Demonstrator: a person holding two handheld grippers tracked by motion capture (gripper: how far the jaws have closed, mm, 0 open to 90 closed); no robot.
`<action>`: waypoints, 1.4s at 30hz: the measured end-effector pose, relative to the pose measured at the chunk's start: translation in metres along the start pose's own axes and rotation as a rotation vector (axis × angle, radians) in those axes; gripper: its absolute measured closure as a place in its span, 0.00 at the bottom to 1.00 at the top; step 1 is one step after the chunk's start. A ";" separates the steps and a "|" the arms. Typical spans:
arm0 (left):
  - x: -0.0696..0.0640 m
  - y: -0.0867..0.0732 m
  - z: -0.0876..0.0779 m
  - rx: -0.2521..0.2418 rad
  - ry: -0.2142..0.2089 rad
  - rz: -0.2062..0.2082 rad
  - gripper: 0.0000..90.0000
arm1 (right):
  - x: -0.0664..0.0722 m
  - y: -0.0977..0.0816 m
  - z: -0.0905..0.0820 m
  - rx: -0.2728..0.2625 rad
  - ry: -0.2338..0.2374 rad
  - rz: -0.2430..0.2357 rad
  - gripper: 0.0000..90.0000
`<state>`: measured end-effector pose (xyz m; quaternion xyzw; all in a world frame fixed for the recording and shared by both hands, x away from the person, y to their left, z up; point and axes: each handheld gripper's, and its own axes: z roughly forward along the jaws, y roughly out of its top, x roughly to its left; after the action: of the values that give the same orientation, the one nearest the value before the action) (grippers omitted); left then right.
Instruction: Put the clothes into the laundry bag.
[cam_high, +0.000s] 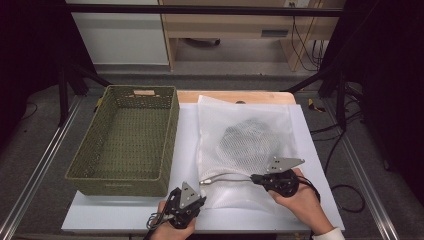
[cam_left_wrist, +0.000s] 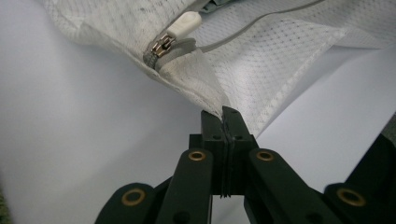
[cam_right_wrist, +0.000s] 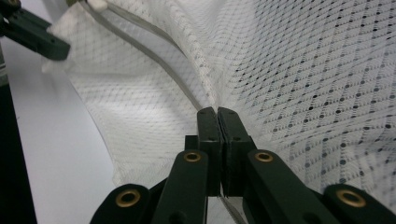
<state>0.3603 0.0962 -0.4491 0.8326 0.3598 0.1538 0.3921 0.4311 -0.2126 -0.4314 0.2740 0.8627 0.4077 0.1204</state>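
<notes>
Left tool (cam_left_wrist: 223, 122) clamped on mesh laundry bag (cam_high: 245, 145) corner below zipper pull (cam_left_wrist: 183, 25); right tool (cam_right_wrist: 217, 116) clamped mid-frame on zipper seam, likely tensioning it for zipping.

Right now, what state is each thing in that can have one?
Mesh laundry bag: flat on the table, dark item inside, near edge lifted.
Zipper: slider near the corner; open or closed, cannot tell.
Green basket: upright, empty.
Left hand-held gripper: shut on the bag's corner.
Right hand-held gripper: shut on the bag's mesh.
</notes>
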 end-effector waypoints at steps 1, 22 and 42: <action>-0.001 0.000 -0.002 0.000 0.001 0.004 1.00 | 0.002 -0.002 0.000 0.003 0.008 -0.001 0.99; -0.011 -0.025 -0.007 0.009 -0.052 -0.012 0.99 | 0.024 -0.027 -0.002 0.081 0.025 -0.033 0.99; -0.004 -0.035 -0.009 0.006 -0.049 -0.027 0.99 | 0.026 -0.030 0.005 0.113 0.029 -0.038 0.99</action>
<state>0.3355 0.1138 -0.4699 0.8324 0.3618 0.1269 0.4001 0.4008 -0.2105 -0.4576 0.2580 0.8911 0.3598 0.1000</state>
